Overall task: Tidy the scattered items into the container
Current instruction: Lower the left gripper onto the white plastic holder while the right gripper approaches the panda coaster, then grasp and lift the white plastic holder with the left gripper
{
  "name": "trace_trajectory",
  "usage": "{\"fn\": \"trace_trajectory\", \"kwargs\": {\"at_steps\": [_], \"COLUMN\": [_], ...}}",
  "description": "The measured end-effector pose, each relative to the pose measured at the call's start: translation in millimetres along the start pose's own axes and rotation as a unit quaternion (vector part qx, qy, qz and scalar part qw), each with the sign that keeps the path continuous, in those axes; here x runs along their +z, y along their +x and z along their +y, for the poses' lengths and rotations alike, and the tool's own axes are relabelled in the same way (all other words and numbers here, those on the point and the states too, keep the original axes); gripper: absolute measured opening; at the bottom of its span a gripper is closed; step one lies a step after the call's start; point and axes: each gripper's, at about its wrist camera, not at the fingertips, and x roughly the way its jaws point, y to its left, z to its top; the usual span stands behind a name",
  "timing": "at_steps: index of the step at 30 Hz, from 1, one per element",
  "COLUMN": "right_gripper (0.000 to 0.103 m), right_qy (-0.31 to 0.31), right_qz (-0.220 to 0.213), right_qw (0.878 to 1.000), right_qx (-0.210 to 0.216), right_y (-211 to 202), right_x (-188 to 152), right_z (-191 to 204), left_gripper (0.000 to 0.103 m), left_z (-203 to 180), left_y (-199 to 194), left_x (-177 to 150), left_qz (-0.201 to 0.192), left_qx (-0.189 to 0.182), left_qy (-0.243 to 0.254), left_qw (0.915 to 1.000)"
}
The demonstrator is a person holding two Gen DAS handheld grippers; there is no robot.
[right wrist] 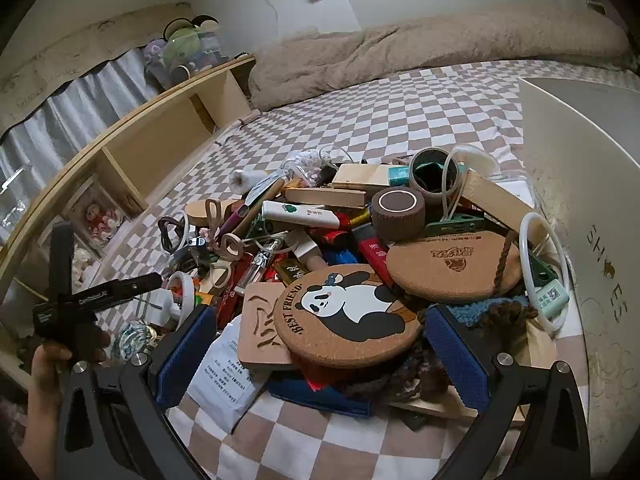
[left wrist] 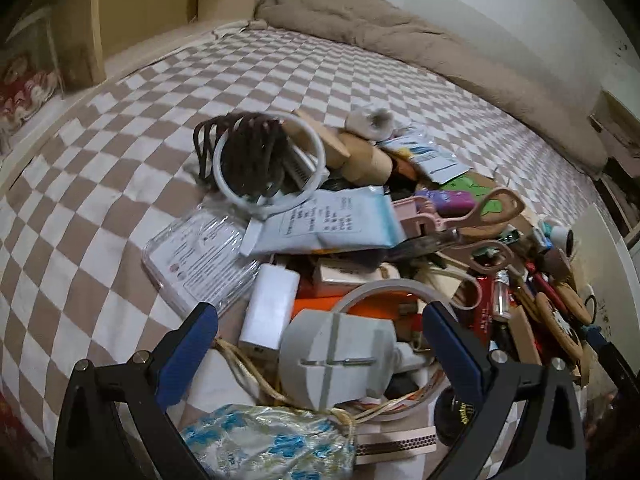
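Left wrist view: the left tool (left wrist: 320,320) hangs low over one end of a heap of small things on a bed with a brown-and-white checked sheet (left wrist: 120,128). Its two blue-padded fingers (left wrist: 188,348) are spread wide and grip nothing. Between them lies a grey round plastic piece (left wrist: 340,360) with a slot across its face, and just beside that a white charger block (left wrist: 270,312). Nearer the camera sits a blue-and-white patterned pouch (left wrist: 268,440) with a gold cord, touching a matchbox (left wrist: 396,446). Further up the heap are a clear plastic case (left wrist: 196,264), a pale blue packet (left wrist: 328,224), a white ring (left wrist: 268,164) leaning against a dark hair claw (left wrist: 240,148), and pink-handled scissors (left wrist: 476,228). A beige blanket (left wrist: 400,36) is bunched at the far edge of the bed.

Right wrist view: the right tool (right wrist: 320,344) is released too, its blue fingers (right wrist: 456,348) wide apart on either side of a round cork mat with a panda (right wrist: 344,312). That mat rests on a thin wooden board (right wrist: 260,328) and a white paper packet (right wrist: 224,380). A second cork mat (right wrist: 452,264) lies just behind it, with a brown roll of tape (right wrist: 398,208) touching its far edge. A white box lid (right wrist: 580,184) printed with "SHOES", the container, stands at the right, just beside the heap. At the left a hand (right wrist: 48,364) holds the other tool's black handle (right wrist: 92,300). A wooden shelf (right wrist: 160,132) runs along the bed
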Motion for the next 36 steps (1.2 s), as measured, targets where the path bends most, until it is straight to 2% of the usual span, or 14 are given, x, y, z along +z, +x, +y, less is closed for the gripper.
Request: {"fn": "trace_trajectory", "kwargs": {"at_steps": [6,10,15,19,23,27,32,34,36], "right_gripper": [0.103,0.103,0.103,0.103,0.103,0.103,0.103,0.103,0.103], "right_qy": [0.010,0.032,0.039,0.025,0.044,0.035,0.006,-0.003,-0.013], "right_qz": [0.003,0.010,0.014,0.011,0.018,0.018,0.019,0.022,0.024], "right_qw": [1.000,0.999,0.999,1.000,0.999,0.999,1.000,1.000,1.000], "right_qx": [0.002,0.007,0.012,0.004,0.018,0.017,0.001,-0.004,-0.011], "right_y": [-3.1,-2.2,-1.1,-3.0,-0.9,0.2,1.7,4.1,5.8], "right_x": [-2.4,-1.0,0.1,-1.1,-0.8,-0.7,-3.9,-5.1,-6.3], "right_z": [-8.2,-17.6,-19.8,-18.0,-23.2,-19.5,-11.3,-8.9,-6.4], "left_gripper": [0.101,0.101,0.101,0.094,0.085,0.085,0.085,0.085,0.077], "left_z": [-19.5,-45.0,-55.8,-59.3,-59.3,-55.8,-61.6,-60.2,-59.1], "left_y": [1.3,4.7,16.0,15.9,15.4,16.4,23.8,22.8,22.7], "left_x": [-3.1,-10.8,-19.0,-22.5,-26.1,-26.3,-28.8,-28.4,-27.3], "left_qz": [0.017,0.033,0.048,0.063,0.072,0.077,0.074,0.073,0.068], "left_qx": [0.017,0.046,0.106,0.122,0.142,0.134,0.137,0.129,0.129], "left_qy": [0.062,0.141,0.189,0.221,0.267,0.268,0.301,0.307,0.310], "left_qw": [0.9978,0.9885,0.9751,0.9656,0.9503,0.9510,0.9407,0.9400,0.9394]}}
